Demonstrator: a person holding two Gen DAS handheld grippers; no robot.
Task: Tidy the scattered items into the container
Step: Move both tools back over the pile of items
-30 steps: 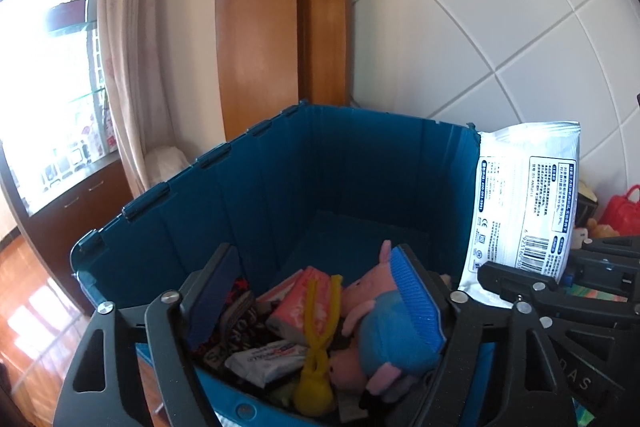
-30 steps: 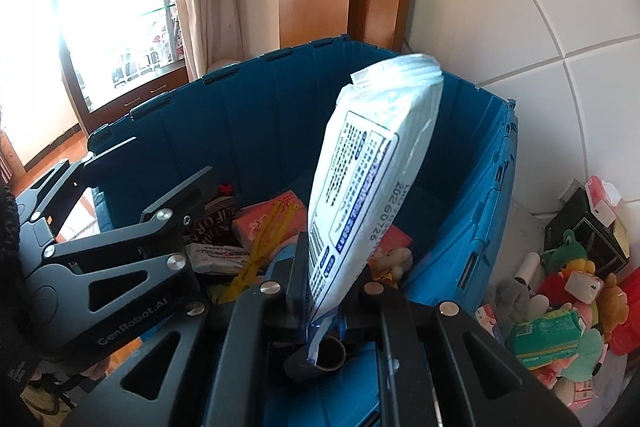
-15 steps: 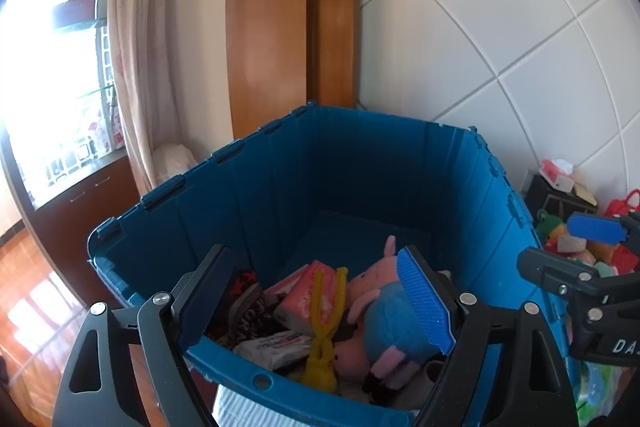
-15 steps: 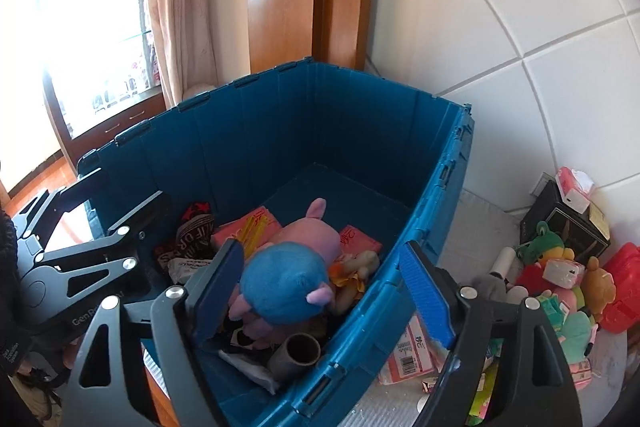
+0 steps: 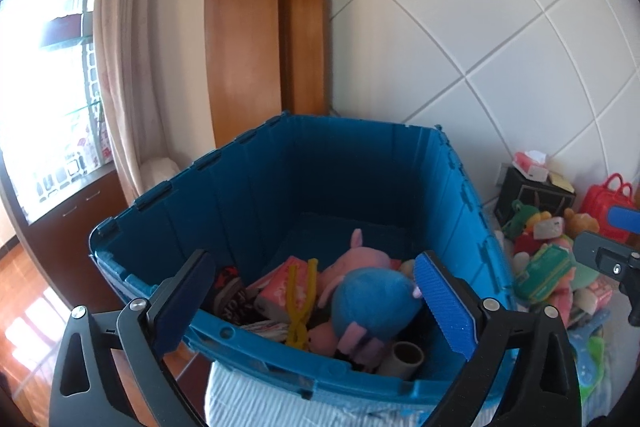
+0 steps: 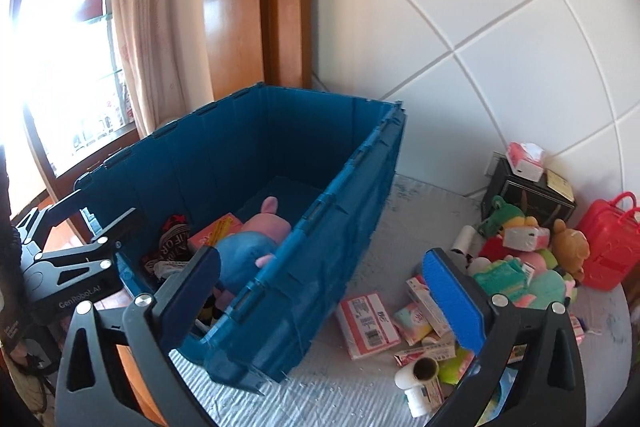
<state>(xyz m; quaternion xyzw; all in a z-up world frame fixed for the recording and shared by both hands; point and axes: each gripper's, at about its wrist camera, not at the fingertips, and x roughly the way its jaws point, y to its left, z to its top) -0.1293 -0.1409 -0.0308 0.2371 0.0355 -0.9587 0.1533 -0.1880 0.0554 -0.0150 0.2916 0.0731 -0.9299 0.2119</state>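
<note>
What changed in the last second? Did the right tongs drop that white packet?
Yes. The right tongs, a second ago shut on the white packet above the blue crate, have just been opening; nothing sits between them now, and the packet is out of view. They have swung toward the pile of toys. The left tongs have opened wider, still empty. The plush pig stays in the crate.

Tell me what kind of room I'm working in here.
Most likely a room in a home: a curtain hangs by a bright window, the wall is white-tiled, and plush toys lie heaped beside the blue storage crate.
</note>
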